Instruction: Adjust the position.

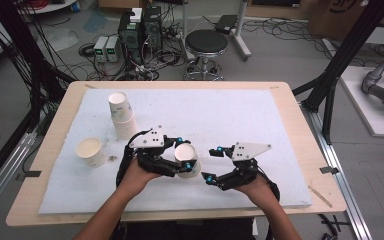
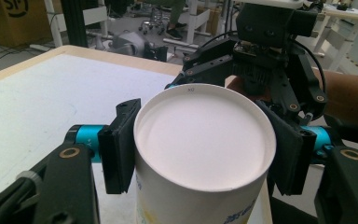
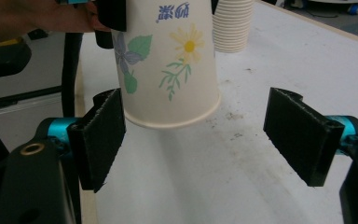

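Observation:
A flower-printed paper cup (image 1: 187,161) hangs upside down just above the white mat, mouth toward the table. My left gripper (image 1: 183,154) is shut on its narrow end; in the left gripper view both pads (image 2: 119,147) press against the cup (image 2: 205,140) just under its white base. My right gripper (image 1: 212,163) stands open right beside it. In the right gripper view the cup's (image 3: 168,60) wide rim hangs ahead of the open jaws of the right gripper (image 3: 203,137), nearer the left pad (image 3: 102,140), and touches neither pad.
A stack of paper cups (image 1: 122,117) stands at the mat's back left, and a single cup (image 1: 90,151) sits left of my hands. The white mat (image 1: 240,115) covers most of the wooden table (image 1: 300,130). A stool (image 1: 206,45) and cables lie beyond.

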